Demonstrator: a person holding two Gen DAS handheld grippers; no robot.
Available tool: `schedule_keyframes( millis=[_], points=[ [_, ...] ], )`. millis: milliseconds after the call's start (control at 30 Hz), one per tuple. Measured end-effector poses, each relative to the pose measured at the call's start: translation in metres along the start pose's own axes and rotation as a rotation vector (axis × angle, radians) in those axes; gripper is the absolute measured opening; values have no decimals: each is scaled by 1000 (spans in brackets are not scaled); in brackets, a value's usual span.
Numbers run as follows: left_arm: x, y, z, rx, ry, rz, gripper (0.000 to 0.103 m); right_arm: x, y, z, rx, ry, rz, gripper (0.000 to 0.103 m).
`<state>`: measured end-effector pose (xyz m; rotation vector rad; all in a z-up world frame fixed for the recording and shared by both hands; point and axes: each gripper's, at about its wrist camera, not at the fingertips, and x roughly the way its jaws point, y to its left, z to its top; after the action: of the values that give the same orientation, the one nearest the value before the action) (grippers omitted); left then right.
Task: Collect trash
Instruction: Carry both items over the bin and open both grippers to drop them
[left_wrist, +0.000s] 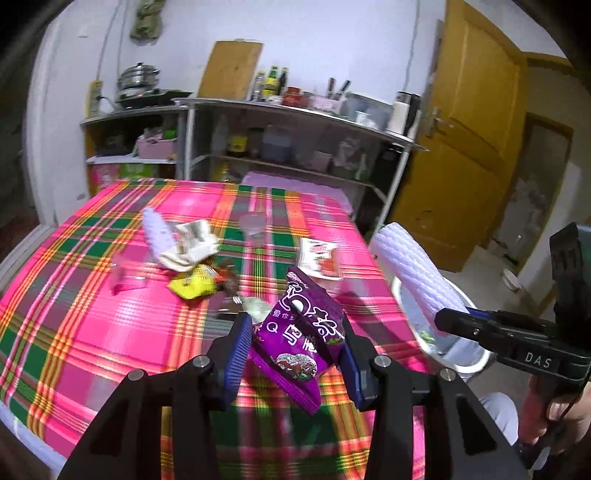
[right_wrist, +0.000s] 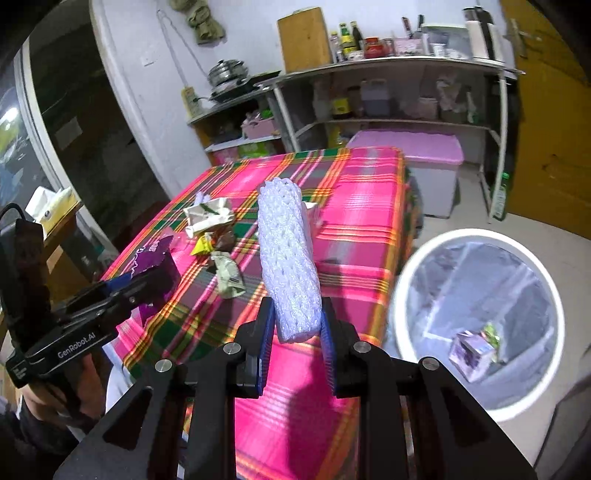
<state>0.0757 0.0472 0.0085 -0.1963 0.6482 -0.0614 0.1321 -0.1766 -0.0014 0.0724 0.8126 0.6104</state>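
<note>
My left gripper (left_wrist: 295, 350) is shut on a purple snack wrapper (left_wrist: 299, 332), which hangs above the plaid tablecloth (left_wrist: 110, 332). My right gripper (right_wrist: 299, 332) is shut on a white foam net sleeve (right_wrist: 288, 258) that sticks up and forward from its blue pads. In the left wrist view the right gripper (left_wrist: 454, 321) and its foam sleeve (left_wrist: 413, 269) are over the bin (left_wrist: 476, 360). The right wrist view shows the left gripper (right_wrist: 147, 284) with the purple wrapper (right_wrist: 155, 254) at the table's left edge. The white bin (right_wrist: 476, 234), lined with a clear bag, holds a small carton (right_wrist: 472, 354).
On the table lie crumpled white paper (left_wrist: 188, 247), a yellow wrapper (left_wrist: 192, 286), another foam net (left_wrist: 157, 232), a red-and-white wrapper (left_wrist: 317, 258), a clear cup (left_wrist: 253, 225) and a greenish wrapper (right_wrist: 229, 277). Shelves (left_wrist: 295, 110) stand behind the table and a pink-lidded box (right_wrist: 424, 155) beside it.
</note>
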Motion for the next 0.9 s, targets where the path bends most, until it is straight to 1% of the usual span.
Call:
schedule_keyframes(
  millis=[233,400,600,900],
  points=[
    [2,-37,2,52,7,-59,45,-23,-28,-10,55,-27,-45,25],
    [9,-57,4,81,22,-95,45,-34,-51,-19,103,-32,-82,25],
    [26,-83,5,120,47,-142,45,-42,-79,-28,162,-32,-123,25],
    [56,-122,2,179,93,-191,45,-44,-115,-40,231,-15,-161,25]
  ],
)
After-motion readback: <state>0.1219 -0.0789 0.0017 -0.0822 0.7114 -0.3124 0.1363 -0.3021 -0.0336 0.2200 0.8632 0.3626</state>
